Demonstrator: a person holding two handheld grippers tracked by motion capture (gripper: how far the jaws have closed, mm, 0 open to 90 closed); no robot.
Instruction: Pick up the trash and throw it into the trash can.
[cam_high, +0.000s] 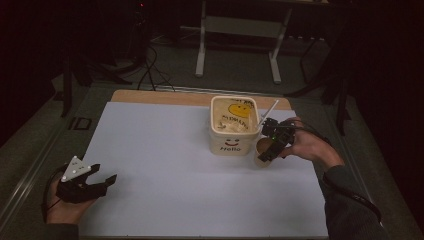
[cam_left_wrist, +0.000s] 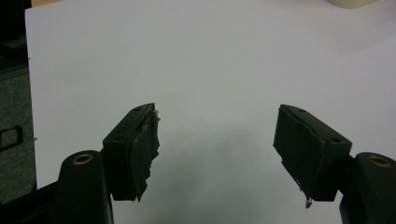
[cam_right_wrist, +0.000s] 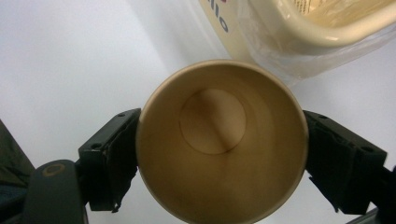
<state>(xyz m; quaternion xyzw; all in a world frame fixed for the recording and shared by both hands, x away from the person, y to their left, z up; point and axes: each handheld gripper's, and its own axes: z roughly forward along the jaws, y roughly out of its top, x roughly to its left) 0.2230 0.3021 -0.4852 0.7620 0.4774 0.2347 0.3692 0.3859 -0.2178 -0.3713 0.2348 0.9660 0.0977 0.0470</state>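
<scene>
the cream tub (cam_high: 233, 142) near the far edge of the table (cam_high: 165, 165) carries the word "hello" in dark letters low on its near wall, beneath a small smiling mouth in red. a yellow smiley face is printed inside the tub at its far end, with dark lettering below it and more above it, both too small to read. in the right gripper view, the letters "llo" show on the tub wall (cam_right_wrist: 224, 28). no other text is legible.
</scene>
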